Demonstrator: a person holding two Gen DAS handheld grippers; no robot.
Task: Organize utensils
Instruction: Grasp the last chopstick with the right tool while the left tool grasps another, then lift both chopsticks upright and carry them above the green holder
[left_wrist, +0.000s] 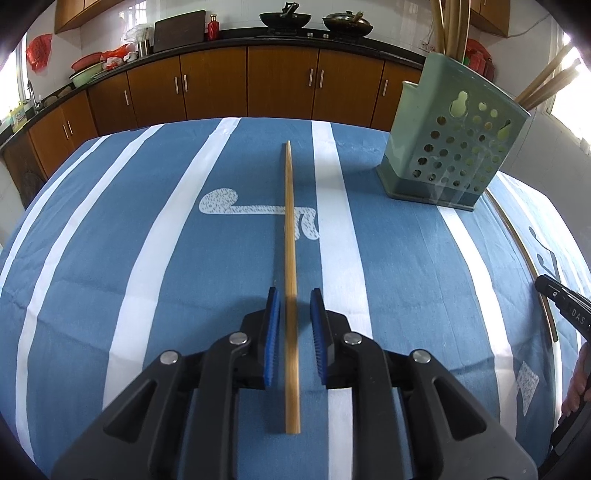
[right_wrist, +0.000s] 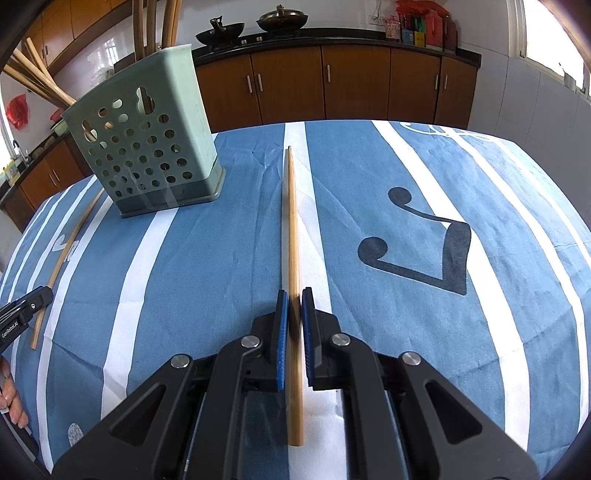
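Left gripper (left_wrist: 293, 295) is spread, blue pads (left_wrist: 272, 332) standing clear on either side of a bamboo chopstick (left_wrist: 290, 236) with visible gaps; no contact. That chopstick lies flat on the blue striped tablecloth (left_wrist: 129, 258), long axis running straight ahead along the fingers, thin end away from the tool, butt end back under the gripper body.

Right gripper (right_wrist: 294, 295) is much narrower, pads (right_wrist: 282, 332) almost against a second chopstick (right_wrist: 291, 229). Whether it is pinching or just about to, I cannot tell; a sliver of gap seems to show on the right side. Same layout: stick flat on the cloth, axis parallel to the fingers, tip pointing away.

Each stick is already centred between its own jaws, so no sideways correction looks needed; the closing direction is across the stick, which suits a clean pinch. Right looks further along than left.

Green perforated utensil holder (left_wrist: 450, 147) stands upright on the cloth between the two tools: ahead-right of the left gripper, ahead-left of the right one (right_wrist: 147, 147), near both. It already has several chopsticks (right_wrist: 37, 79) poking out the top.

Likely step: close, lift, tip each stick upright, drop into the holder. Risk: a thin round stick may swivel in the pads.
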